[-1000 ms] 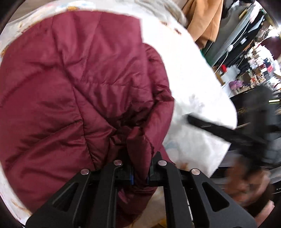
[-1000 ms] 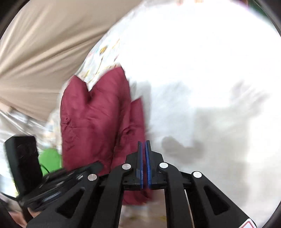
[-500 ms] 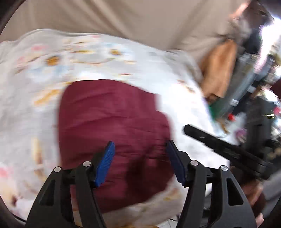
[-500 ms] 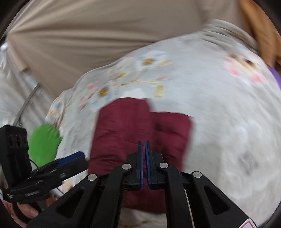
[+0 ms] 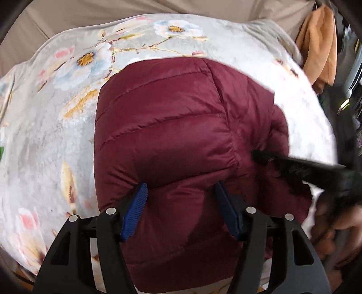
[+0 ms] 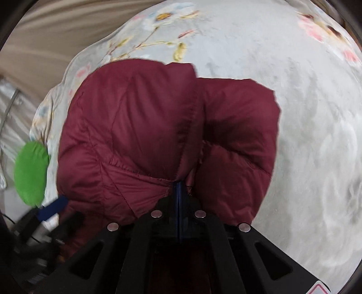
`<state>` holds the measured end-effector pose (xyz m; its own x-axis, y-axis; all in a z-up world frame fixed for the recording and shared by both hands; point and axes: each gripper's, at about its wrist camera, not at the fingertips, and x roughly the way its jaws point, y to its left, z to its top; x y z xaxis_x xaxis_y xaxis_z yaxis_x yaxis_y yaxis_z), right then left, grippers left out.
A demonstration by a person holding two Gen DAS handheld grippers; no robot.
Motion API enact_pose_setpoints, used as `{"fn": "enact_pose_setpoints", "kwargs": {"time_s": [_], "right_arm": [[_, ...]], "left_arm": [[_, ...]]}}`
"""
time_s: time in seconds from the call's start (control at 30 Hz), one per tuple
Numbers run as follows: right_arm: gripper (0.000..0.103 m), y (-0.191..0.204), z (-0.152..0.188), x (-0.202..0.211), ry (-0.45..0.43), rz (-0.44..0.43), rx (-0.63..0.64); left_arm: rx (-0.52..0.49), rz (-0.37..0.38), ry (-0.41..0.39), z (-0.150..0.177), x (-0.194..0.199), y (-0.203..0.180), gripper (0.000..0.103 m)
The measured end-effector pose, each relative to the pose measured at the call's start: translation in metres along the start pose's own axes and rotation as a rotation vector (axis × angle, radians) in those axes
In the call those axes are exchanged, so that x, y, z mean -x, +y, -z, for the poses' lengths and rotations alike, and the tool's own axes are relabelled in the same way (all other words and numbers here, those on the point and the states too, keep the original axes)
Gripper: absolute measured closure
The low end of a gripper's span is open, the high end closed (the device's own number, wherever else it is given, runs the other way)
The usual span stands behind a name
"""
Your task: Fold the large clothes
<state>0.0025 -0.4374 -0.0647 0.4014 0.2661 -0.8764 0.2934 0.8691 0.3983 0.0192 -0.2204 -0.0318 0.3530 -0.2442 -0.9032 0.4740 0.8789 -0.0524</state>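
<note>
left gripper [image 5: 181, 204] has its jaws spread wide, blue pads [image 5: 135, 209] well apart. right gripper [image 6: 178, 192] has its jaws pressed together, reaching in from the right toward the left one.

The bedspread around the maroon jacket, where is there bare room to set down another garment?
Free: the bedspread right of the jacket, and the strip beyond it toward the curtain. A narrower band lies left of the jacket. Crowded: the near edge, where the open left claw straddles the jacket and the shut right claw meets it; a green thing sits left.
</note>
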Motion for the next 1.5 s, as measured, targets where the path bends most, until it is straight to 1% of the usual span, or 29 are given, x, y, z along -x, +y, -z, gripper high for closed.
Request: {"fn": "enact_pose_setpoints", "kwargs": {"time_s": [0.03, 0.07, 0.13, 0.2, 0.27, 0.3, 0.37, 0.4, 0.43, 0.5, 0.57, 0.63, 0.7, 0.73, 0.8, 0.83, 0.9, 0.97, 1.0, 1.03, 1.1, 1.17, 1.2, 1.23, 1.27, 1.3, 1.37, 1.47, 1.5], "right_arm": [[0.102, 0.003, 0.001, 0.015, -0.025, 0.012, -0.007], [0.101, 0.009, 0.003, 0.030, -0.055, 0.006, 0.005], [0.099, 0.022, 0.012, 0.065, -0.111, -0.026, 0.069], [0.096, 0.038, 0.027, 0.095, -0.125, -0.058, 0.136], [0.096, 0.048, 0.041, 0.101, -0.094, -0.089, 0.180], [0.096, 0.050, 0.048, 0.098, -0.073, -0.080, 0.199], [0.096, 0.047, 0.065, 0.077, -0.017, -0.010, 0.217], [0.100, 0.036, 0.075, 0.058, 0.022, 0.040, 0.190], [0.103, 0.028, 0.080, 0.047, 0.047, 0.062, 0.163], [0.103, 0.004, 0.097, 0.022, 0.092, 0.051, 0.090], [0.103, -0.010, 0.112, 0.006, 0.101, 0.031, 0.045], [0.103, -0.010, 0.116, 0.005, 0.095, 0.040, 0.041], [0.103, -0.006, 0.114, 0.018, 0.084, 0.064, 0.034], [0.103, 0.000, 0.111, 0.035, 0.036, 0.079, 0.034], [0.103, 0.014, 0.102, 0.066, -0.059, 0.076, 0.058], [0.102, 0.018, 0.100, 0.073, -0.076, 0.079, 0.069], [0.102, 0.024, 0.099, 0.073, -0.058, 0.093, 0.094], [0.103, 0.023, 0.103, 0.041, 0.020, 0.161, 0.123], [0.103, 0.019, 0.107, 0.024, 0.065, 0.181, 0.119], [0.103, 0.012, 0.110, 0.014, 0.086, 0.168, 0.084], [0.103, 0.010, 0.109, 0.023, 0.074, 0.154, 0.027], [0.096, 0.016, 0.102, 0.045, 0.013, 0.152, 0.007], [0.082, 0.019, 0.100, 0.057, -0.024, 0.158, 0.009], [0.066, 0.022, 0.099, 0.070, -0.069, 0.171, 0.014], [0.058, 0.025, 0.097, 0.081, -0.106, 0.173, 0.018], [0.049, 0.030, 0.095, 0.092, -0.151, 0.158, 0.020], [0.049, 0.039, 0.089, 0.100, -0.191, 0.129, 0.022], [0.040, 0.060, 0.082, 0.096, -0.222, 0.108, 0.065], [0.035, 0.054, 0.080, 0.101, -0.223, 0.113, 0.076]], "left_arm": [[0.000, -0.009, 0.006, 0.000, -0.003, 0.001, 0.041], [0.004, -0.009, 0.008, 0.000, -0.004, 0.002, 0.041], [0.011, -0.004, 0.013, 0.000, -0.004, 0.004, 0.041], [0.010, -0.004, 0.015, 0.000, -0.005, 0.005, 0.040], [0.005, -0.009, 0.020, 0.000, -0.006, 0.004, 0.039], [0.002, -0.011, 0.021, 0.000, -0.007, 0.003, 0.038], [0.000, -0.010, 0.024, 0.000, -0.008, 0.002, 0.037], [-0.003, -0.008, 0.025, 0.000, -0.008, 0.001, 0.037], [-0.010, -0.001, 0.028, 0.000, -0.009, 0.000, 0.037], [-0.028, 0.024, 0.038, 0.002, -0.010, -0.004, 0.037], [-0.057, 0.027, 0.042, 0.006, -0.012, -0.012, 0.035], [-0.086, 0.004, 0.037, 0.008, -0.012, -0.018, 0.034], [-0.080, 0.003, 0.036, 0.007, -0.011, -0.016, 0.034], [-0.071, 0.004, 0.036, 0.006, -0.011, -0.014, 0.034], [-0.057, 0.008, 0.037, 0.005, -0.011, -0.011, 0.034], [-0.054, 0.009, 0.037, 0.005, -0.011, -0.010, 0.034], [-0.058, 0.005, 0.036, 0.005, -0.011, -0.011, 0.033], [-0.061, 0.014, 0.037, 0.005, -0.011, -0.012, 0.033], [-0.063, 0.025, 0.040, 0.005, -0.010, -0.013, 0.033], [-0.066, 0.031, 0.045, 0.005, -0.007, -0.013, 0.033], [-0.065, 0.027, 0.044, 0.005, -0.003, -0.010, 0.033], [-0.038, 0.030, 0.043, 0.006, 0.002, -0.004, 0.033], [-0.022, 0.032, 0.044, 0.006, 0.005, 0.000, 0.033], [-0.005, 0.035, 0.044, 0.006, 0.009, 0.005, 0.033], [0.011, 0.032, 0.043, 0.005, 0.012, 0.011, 0.032], [0.019, 0.027, 0.042, 0.005, 0.014, 0.014, 0.032], [0.050, 0.011, 0.038, 0.003, 0.018, 0.024, 0.030], [0.120, -0.001, 0.028, 0.002, 0.025, 0.045, 0.029], [0.134, -0.004, 0.025, 0.002, 0.027, 0.049, 0.026]]}}
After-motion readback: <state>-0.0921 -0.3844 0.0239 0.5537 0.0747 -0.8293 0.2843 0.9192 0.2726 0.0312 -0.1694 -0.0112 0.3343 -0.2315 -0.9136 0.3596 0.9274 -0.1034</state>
